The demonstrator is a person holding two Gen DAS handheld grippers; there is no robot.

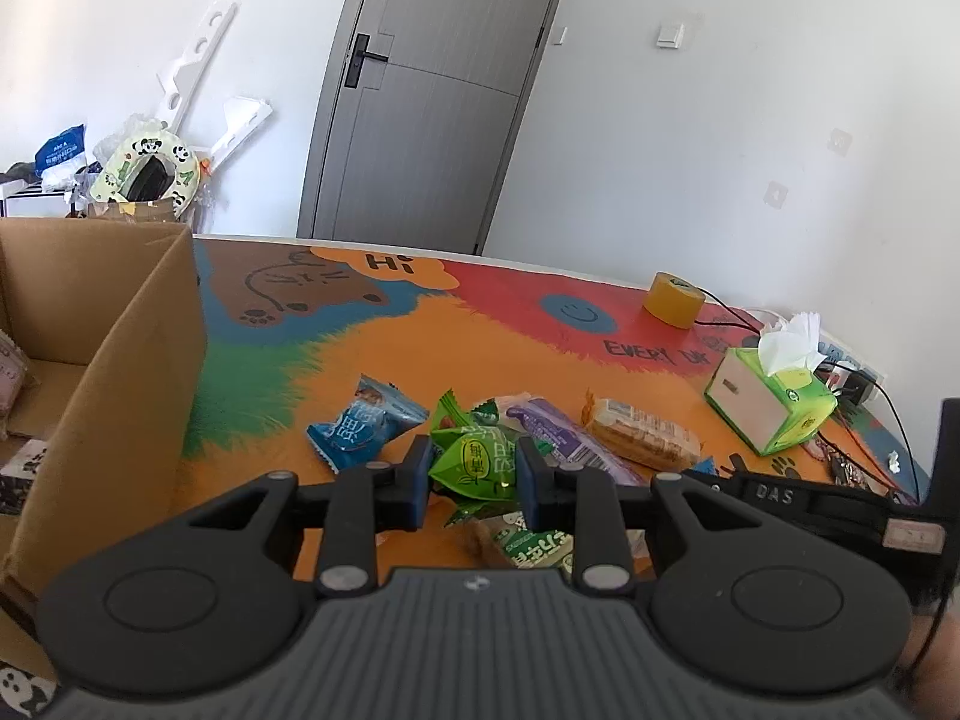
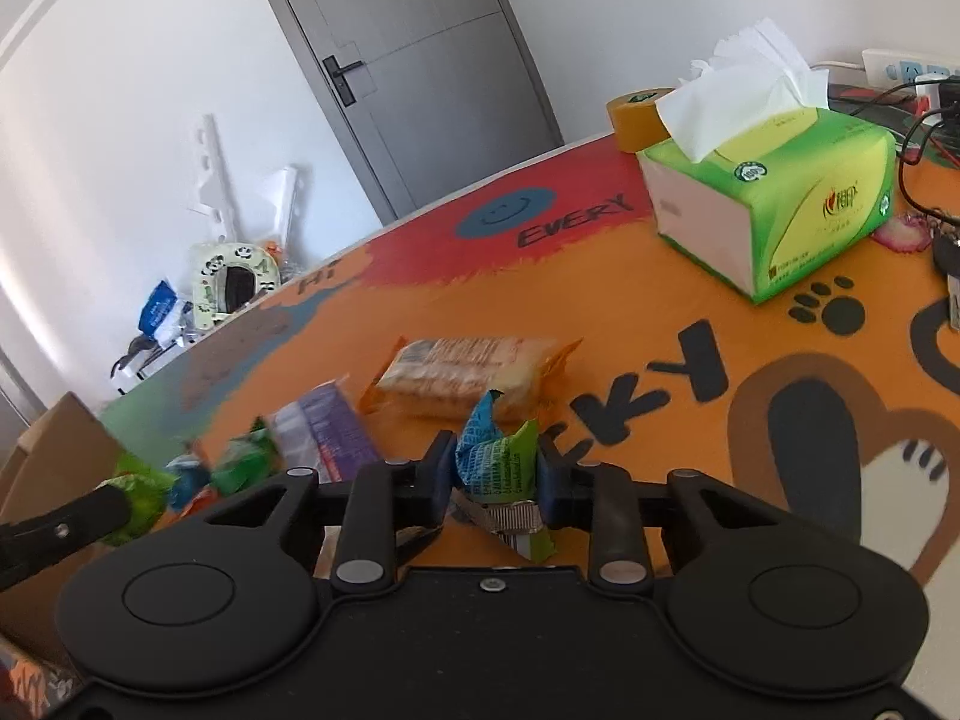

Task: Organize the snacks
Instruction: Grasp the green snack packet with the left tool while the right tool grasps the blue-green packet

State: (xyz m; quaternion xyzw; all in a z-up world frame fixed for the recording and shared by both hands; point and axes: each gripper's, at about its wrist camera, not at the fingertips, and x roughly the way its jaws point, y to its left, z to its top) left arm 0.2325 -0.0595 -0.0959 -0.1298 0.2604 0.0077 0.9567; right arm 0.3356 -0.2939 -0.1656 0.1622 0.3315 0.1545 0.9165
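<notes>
1. The left gripper [image 1: 474,468] is clamped on a bright green snack packet [image 1: 474,462]; its blue pads press the wrapper from both sides, and the packet's lower edge is hidden behind the gripper body.
2. The right gripper [image 2: 495,471] is clenched on a blue-and-green snack packet [image 2: 495,456] with a silvery crimped end. The packet's bottom is cut off by the gripper housing.
3. In the right wrist view the left-hand side is smeared by motion blur, so the purple packet [image 2: 330,432] and the green wrappers beside it are hard to read.
4. Below the left gripper's pads another green-and-brown packet [image 1: 516,540] is only partly visible behind the linkage.
5. On the table [image 1: 480,348] lie more snacks: a blue packet [image 1: 363,426], a purple packet [image 1: 564,432] and a clear-wrapped cracker pack [image 1: 645,435], close together in a loose cluster.
6. A cardboard box [image 1: 138,372] stands at the table's left; its interior is largely cut off by the frame edge, though a pale packet and a dark-printed one show inside.
7. The tabletop is covered in a bright cartoon print of orange, red, green and blue, with paw marks and lettering.
8. Toward the far right stand a green tissue box [image 1: 771,402] and a roll of yellow tape [image 1: 675,299], with black cables near them.
9. Behind the table are white walls, a grey door [image 1: 432,96] and a pile of clutter in the corner.
</notes>
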